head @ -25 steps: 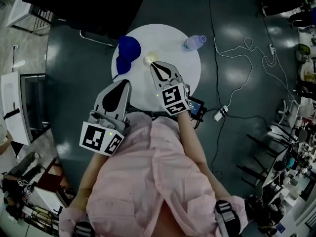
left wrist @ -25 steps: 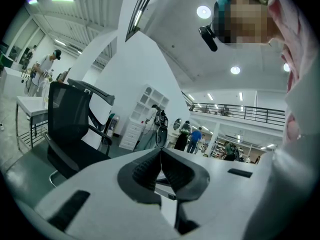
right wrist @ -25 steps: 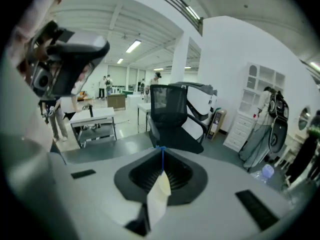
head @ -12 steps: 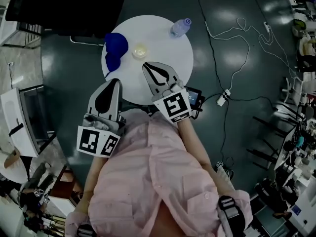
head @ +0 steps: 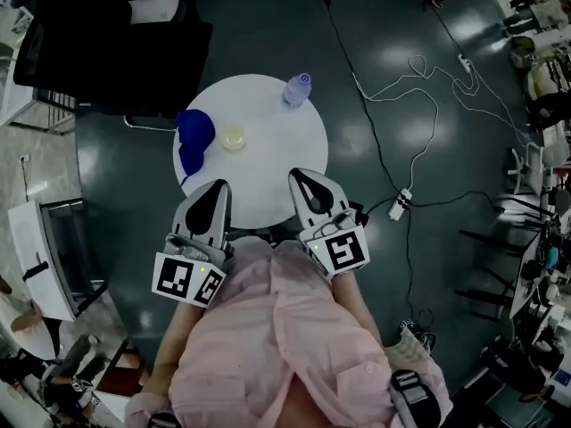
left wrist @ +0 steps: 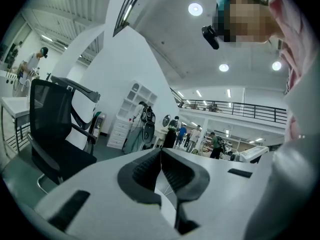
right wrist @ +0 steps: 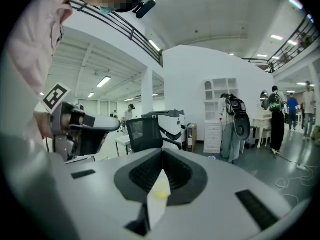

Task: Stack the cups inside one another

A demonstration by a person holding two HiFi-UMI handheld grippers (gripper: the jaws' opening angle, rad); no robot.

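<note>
We list the cups first: blue cups (head: pixel 196 126), glossy and rounded, bunched at the left edge of the round white table (head: pixel 285 150), with a small translucent yellowish cup (head: pixel 234 137) standing just beside them, mouth up. Farther across we note a clear plastic bottle (head: pixel 296 89) with a blue cap. The left gripper (head: pixel 219 190) and right gripper (head: pixel 301 178) hang at the table's near rim, each with its ribbed dark jaws pressed together on nothing.

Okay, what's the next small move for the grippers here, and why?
Probably open the left gripper and reach toward the pale cup. It stands alone beside the blue cups, unstacked, while both grippers, the right gripper too, are shut, empty and at the near edge of the table.
</note>
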